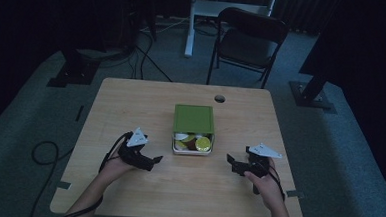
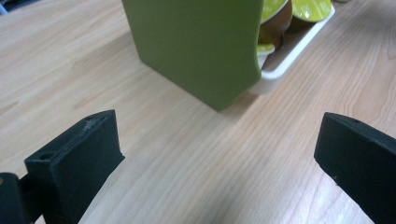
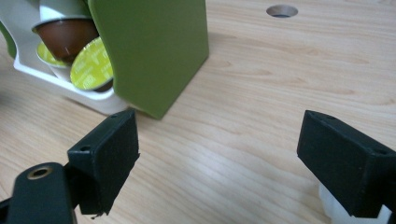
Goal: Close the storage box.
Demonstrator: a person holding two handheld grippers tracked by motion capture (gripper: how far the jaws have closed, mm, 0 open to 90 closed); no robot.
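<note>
the left hand-held gripper (image 1: 154,160) rests on the desk (image 1: 131,100), jaws wide and empty; the green box (image 1: 194,119) of capsules (image 1: 202,143) lies just ahead to its right. the right hand-held gripper (image 1: 231,160), also wide and empty, has the box ahead to its left, about equally near.

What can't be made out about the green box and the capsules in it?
- High view: the capsules are dim and small; no count possible.
- Left hand-held gripper view: the green box wall hides most capsules; the top edge crops the rest.
- Right hand-held gripper view: the white tray runs off the left edge.
</note>
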